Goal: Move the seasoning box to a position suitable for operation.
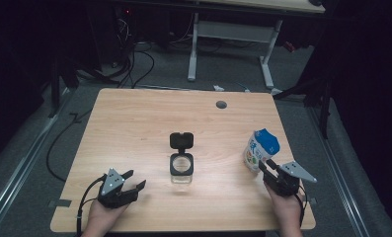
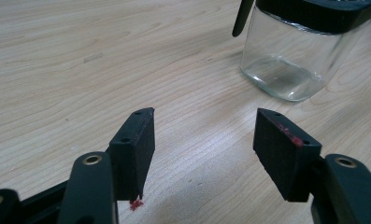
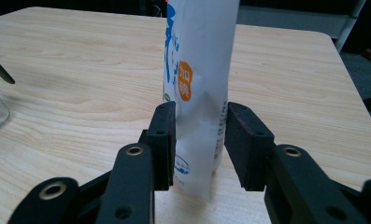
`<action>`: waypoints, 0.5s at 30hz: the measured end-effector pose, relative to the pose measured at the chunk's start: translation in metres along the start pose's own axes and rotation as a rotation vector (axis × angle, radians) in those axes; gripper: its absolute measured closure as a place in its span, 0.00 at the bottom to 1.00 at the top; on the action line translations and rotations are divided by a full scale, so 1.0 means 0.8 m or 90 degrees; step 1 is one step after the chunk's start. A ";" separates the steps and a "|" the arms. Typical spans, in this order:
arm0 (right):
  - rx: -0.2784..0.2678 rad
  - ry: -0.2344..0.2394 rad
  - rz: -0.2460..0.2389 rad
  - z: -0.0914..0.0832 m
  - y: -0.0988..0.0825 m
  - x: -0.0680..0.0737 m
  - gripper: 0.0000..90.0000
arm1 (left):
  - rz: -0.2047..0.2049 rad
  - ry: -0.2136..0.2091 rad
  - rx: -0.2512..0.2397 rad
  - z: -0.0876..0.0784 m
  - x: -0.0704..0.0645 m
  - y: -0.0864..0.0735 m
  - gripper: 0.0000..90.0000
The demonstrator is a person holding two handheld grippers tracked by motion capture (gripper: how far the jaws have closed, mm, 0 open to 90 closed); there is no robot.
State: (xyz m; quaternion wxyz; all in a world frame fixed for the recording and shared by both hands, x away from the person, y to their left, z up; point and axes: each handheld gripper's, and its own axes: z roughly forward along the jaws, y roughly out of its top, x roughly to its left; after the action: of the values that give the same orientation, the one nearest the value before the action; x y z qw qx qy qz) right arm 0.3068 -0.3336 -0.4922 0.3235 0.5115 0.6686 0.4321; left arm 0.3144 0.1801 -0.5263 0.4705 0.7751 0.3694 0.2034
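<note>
Right gripper point(image 3: 199, 135) fingers stand loosely open around an upright white-and-blue pouch point(image 3: 199, 70); left gripper point(image 2: 204, 149) open, empty.

The white pouch point(image 3: 199, 88) carries print that is mostly too cut off or small to read. Blue characters run down its upper left edge, partly cropped. Just below them sits an orange round badge with white characters. Fine dark print runs along its lower right side, illegible.
</note>
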 end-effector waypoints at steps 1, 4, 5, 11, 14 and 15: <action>0.001 0.001 0.003 0.001 0.000 0.000 0.74 | -0.001 0.000 0.000 0.000 0.000 0.000 0.43; 0.000 0.003 -0.010 0.001 0.000 0.002 0.85 | -0.001 0.001 0.000 -0.001 0.001 -0.001 0.43; 0.003 0.005 -0.015 0.000 0.000 0.003 0.89 | -0.003 0.000 0.000 0.000 0.001 -0.001 0.43; 0.002 0.004 -0.019 -0.002 -0.001 0.007 0.87 | 0.001 -0.001 0.001 -0.001 0.000 -0.001 0.43; -0.007 0.005 0.008 0.000 -0.002 0.002 0.77 | 0.002 -0.003 0.002 0.000 0.000 -0.001 0.43; -0.006 0.007 0.014 0.001 -0.002 0.001 0.77 | 0.002 -0.003 0.002 0.000 0.000 -0.001 0.43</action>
State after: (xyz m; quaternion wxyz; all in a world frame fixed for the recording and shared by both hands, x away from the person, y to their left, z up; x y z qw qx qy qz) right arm 0.3066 -0.3325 -0.4938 0.3177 0.5147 0.6629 0.4413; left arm 0.3142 0.1801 -0.5268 0.4697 0.7770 0.3675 0.2014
